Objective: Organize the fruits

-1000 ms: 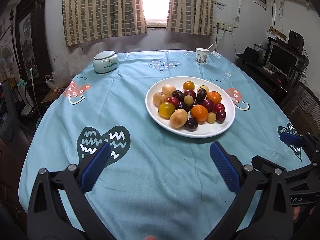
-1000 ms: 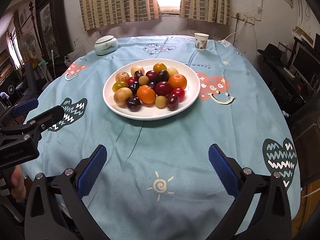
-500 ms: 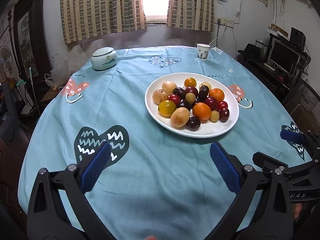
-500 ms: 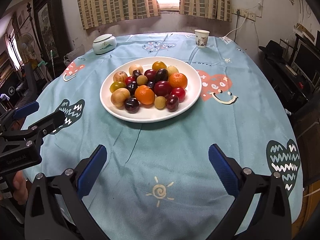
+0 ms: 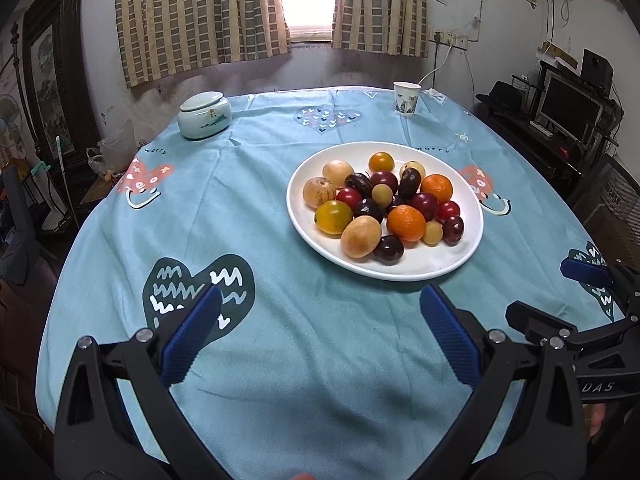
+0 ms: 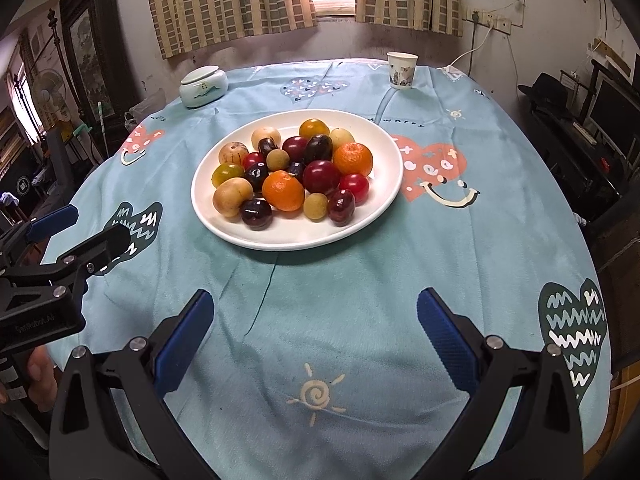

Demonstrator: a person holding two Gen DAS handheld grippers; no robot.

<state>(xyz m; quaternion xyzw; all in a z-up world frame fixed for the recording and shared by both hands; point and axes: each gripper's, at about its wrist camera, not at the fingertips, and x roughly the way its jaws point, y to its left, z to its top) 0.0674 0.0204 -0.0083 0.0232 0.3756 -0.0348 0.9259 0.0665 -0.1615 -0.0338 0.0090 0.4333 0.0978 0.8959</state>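
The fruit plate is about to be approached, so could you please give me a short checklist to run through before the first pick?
1. Left claw open and empty: ok.
2. Right claw open and empty: ok.
3. Plate fully on the table, away from the edge: ok.
4. Fruits piled touching one another, so a pick may nudge neighbours: not ok; the dark plum at the near edge looks easiest to reach.
5. Path from either claw to the plate free of objects: ok; the paper cup and the lidded jar sit at the far side.
6. Place to sort fruits into: cannot tell; no second dish shows.
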